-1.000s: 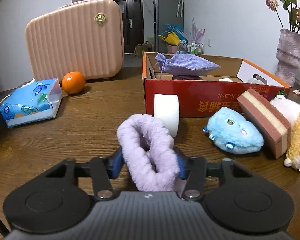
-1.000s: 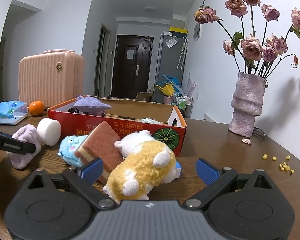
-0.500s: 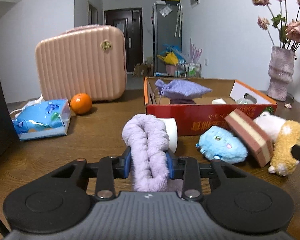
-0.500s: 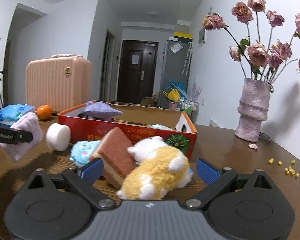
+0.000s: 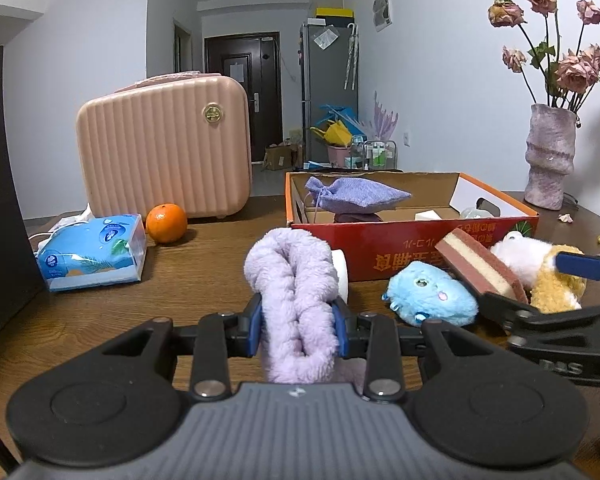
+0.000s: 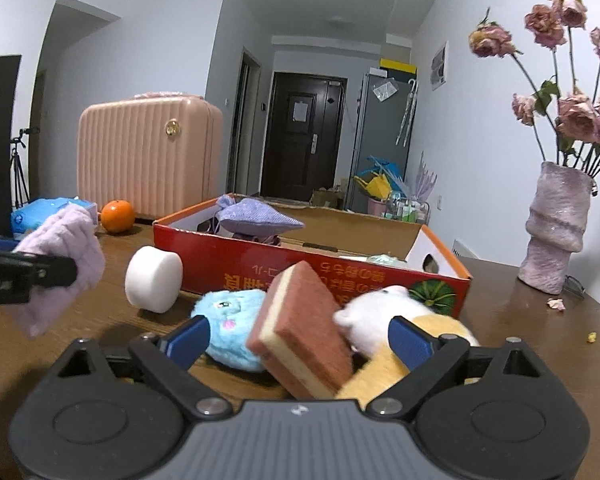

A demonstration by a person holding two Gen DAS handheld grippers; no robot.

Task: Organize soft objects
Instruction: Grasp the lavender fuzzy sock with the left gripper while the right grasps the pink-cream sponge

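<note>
Lifted clear of the table (image 5: 204, 280) since a second ago: lilac fluffy band (image 5: 296, 292), clamped between the pads of the left gripper (image 5: 298, 322), short of the red box (image 5: 412, 240). Advanced meanwhile: right gripper (image 6: 300, 340), jaws spread wide around the brown sponge (image 6: 300, 336), blue-padded fingers beside the blue plush (image 6: 232, 316) and against the yellow plush (image 6: 404, 364); contact with the sponge possibly not yet made. Next, judged: band into box, then closure on sponge.
</note>
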